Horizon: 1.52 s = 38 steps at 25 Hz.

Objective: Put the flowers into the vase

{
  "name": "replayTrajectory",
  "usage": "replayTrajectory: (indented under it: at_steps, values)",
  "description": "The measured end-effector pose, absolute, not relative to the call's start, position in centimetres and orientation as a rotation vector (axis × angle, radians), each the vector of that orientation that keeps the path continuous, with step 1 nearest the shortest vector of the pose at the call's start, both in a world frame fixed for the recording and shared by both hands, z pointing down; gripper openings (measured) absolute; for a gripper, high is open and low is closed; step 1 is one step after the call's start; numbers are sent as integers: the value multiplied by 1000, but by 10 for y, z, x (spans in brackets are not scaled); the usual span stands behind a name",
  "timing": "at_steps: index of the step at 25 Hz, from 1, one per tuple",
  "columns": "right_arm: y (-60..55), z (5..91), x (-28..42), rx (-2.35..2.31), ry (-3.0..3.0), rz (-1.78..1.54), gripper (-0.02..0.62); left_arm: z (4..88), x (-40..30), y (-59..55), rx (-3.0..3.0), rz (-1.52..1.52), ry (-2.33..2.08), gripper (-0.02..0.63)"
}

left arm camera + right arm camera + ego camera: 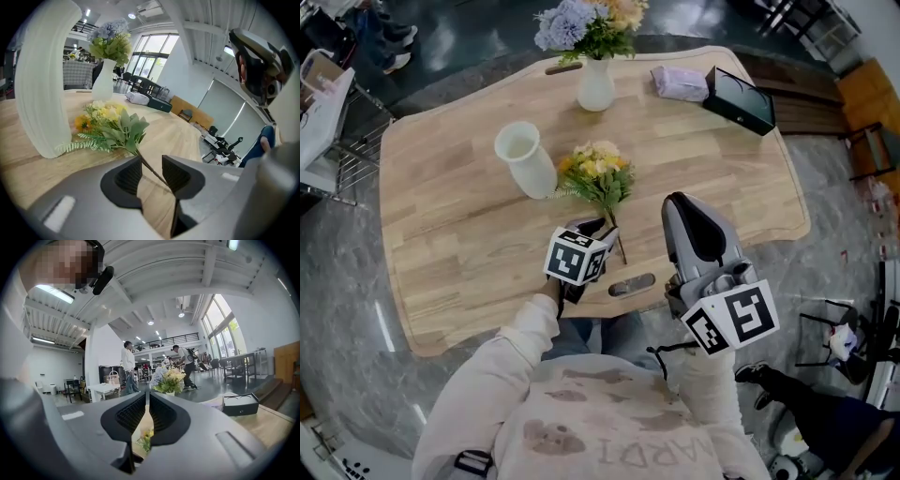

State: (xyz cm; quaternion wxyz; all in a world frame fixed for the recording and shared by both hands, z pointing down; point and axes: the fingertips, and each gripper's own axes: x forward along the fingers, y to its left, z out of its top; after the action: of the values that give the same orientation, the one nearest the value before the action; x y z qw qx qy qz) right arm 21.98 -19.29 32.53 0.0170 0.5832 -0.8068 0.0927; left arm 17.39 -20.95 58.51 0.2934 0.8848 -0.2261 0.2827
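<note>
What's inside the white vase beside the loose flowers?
Head view shows only pale interior at the vase mouth, no stems; its deeper part is hidden. The flowers lie beside it.

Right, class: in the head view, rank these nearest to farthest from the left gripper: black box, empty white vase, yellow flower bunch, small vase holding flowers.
1. Yellow flower bunch: stem between the left gripper's jaws.
2. Empty white vase: left of the bunch.
3. Small vase holding flowers: far edge.
4. Black box: far right corner.
</note>
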Motion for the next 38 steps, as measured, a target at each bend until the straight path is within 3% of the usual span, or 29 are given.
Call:
replayTrajectory:
  at_steps: [18,25,29,38]
  values:
    - [-222,333,258,1390,-2740,298,49,629,190,-234,2084,841,-1029,140]
    - [-228,342,268,1373,-2769,330,48,635,190,-238,2042,858,-1063,98]
    - [-230,345,276,1383,-2783,359,46,632,187,-241,2018,859,-1097,40]
    - [-229,337,277,1388,-2807,338,44,609,188,-242,2127,898,-1099,32]
